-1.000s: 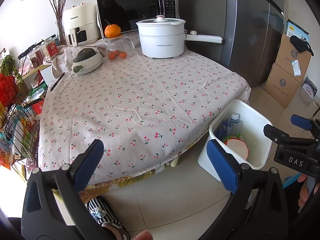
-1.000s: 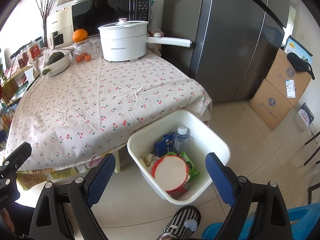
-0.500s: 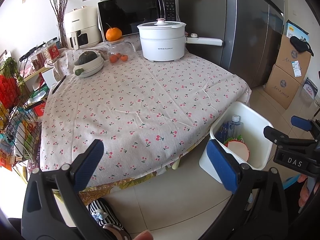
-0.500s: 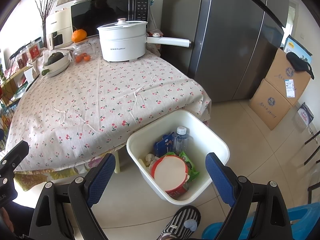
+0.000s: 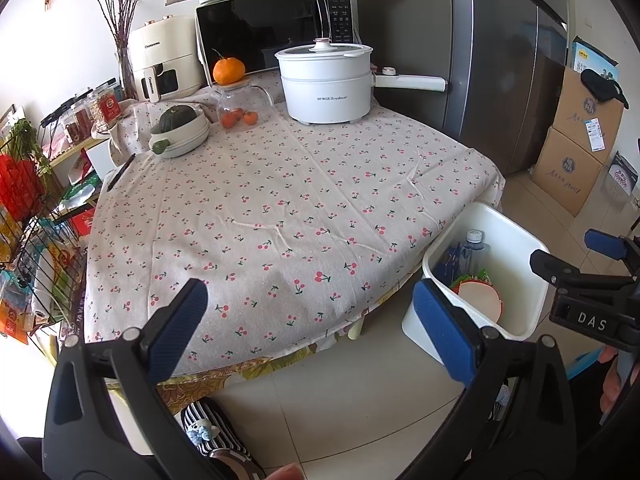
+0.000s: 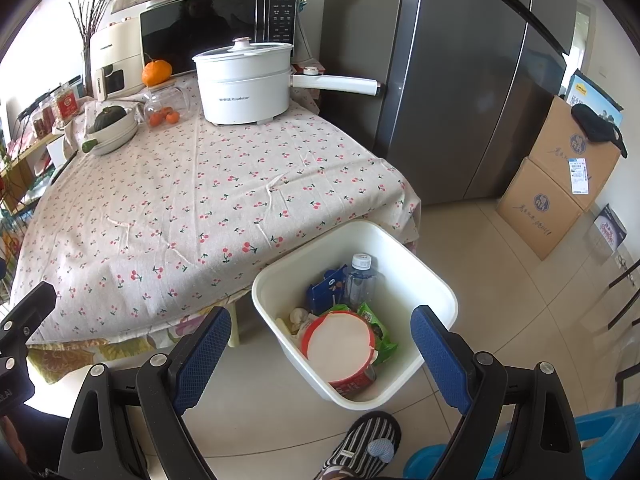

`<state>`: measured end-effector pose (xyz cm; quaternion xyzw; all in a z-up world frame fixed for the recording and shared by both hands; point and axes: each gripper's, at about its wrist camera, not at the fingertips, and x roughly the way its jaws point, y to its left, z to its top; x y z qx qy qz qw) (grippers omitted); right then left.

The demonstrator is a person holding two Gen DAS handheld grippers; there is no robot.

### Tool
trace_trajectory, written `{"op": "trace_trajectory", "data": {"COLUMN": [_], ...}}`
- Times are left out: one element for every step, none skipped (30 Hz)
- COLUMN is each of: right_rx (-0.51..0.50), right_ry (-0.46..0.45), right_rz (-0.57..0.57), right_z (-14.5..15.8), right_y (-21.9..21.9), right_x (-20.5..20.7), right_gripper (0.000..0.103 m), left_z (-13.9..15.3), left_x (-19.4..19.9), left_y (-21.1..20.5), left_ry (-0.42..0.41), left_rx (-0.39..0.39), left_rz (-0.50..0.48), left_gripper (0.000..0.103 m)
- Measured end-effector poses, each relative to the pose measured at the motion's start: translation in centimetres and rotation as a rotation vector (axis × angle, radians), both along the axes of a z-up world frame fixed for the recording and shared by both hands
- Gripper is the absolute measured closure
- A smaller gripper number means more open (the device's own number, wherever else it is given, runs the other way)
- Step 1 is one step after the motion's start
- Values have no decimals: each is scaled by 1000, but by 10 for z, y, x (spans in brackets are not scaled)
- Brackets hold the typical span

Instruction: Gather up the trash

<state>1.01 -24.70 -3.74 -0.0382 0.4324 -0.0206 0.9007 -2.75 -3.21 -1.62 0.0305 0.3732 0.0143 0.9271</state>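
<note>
Trash fills the white bin [image 6: 434,280] on the floor just beside the worktop [image 5: 280,208]: a bottle [image 6: 360,280], a blue carton [image 6: 322,294], a green wrapper [image 6: 378,330] and a red-rimmed cup [image 6: 340,344]. Both the left gripper [image 5: 310,322] and the right gripper [image 6: 320,346] hang with fingers spread wide, holding nothing.

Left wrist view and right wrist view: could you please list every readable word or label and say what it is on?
"Royalstar": white electric pot with long handle.
"CHANGHONG": cream air fryer.
"DAS": black body of the right gripper.
Too small or blurred: black microwave's keypad, brown cardboard boxes' print, trash wrappers in the white plastic bin.
</note>
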Motion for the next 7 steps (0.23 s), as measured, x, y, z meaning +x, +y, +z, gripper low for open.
{"op": "trace_trajectory", "data": {"right_rx": [0,-1,-2,-1,0,3,11], "right_ry": [-1,0,0,1,1,2,5], "right_rz": [-1,1,1,1,0,0,5], "right_z": [0,0,0,0,0,0,0], "right_y": [0,0,-1,0,-1,-1,-1], "right_x": [0,0,0,0,0,0,0], "right_gripper": [10,10,10,10,10,10,10], "left_z": [0,0,1,1,1,1,2], "left_x": [0,0,0,0,0,0,1], "left_y": [0,0,1,1,1,1,2], "left_ry": [1,3,6,7,8,11,19], "left_rx": [-2,-3,-4,-5,-7,-9,-16], "left_rz": [-1,-2,-4,-6,-7,-6,-8], "left_gripper": [1,1,1,1,1,1,1]}}
